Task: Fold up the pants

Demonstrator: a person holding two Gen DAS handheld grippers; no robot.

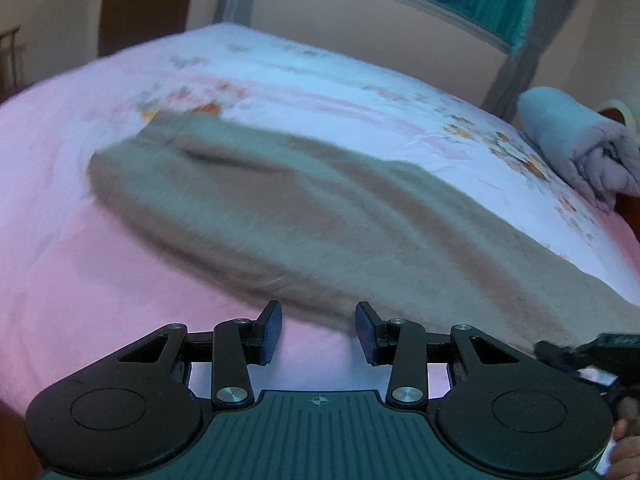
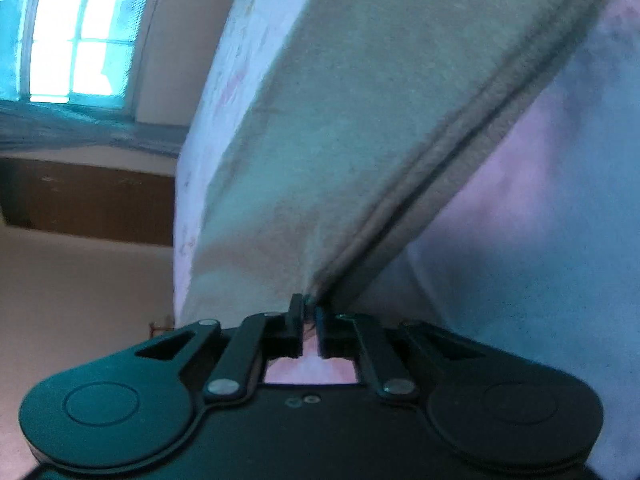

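Grey-beige pants [image 1: 280, 200] lie stretched across the pink and white bedsheet [image 1: 80, 272], running from upper left to lower right in the left wrist view. My left gripper [image 1: 318, 332] hovers open just short of the pants' near edge, with nothing between its pads. In the right wrist view the pants [image 2: 360, 120] fill the middle, their seamed edge leading down into my right gripper [image 2: 309, 314], which is shut on that edge of the fabric. The right gripper's body [image 1: 592, 356] also shows at the lower right of the left wrist view.
A rolled pale-blue blanket [image 1: 576, 140] sits at the bed's far right. A window [image 2: 76, 28] and beige walls lie beyond the bed. A person's fingers [image 1: 624, 448] show at the lower right corner.
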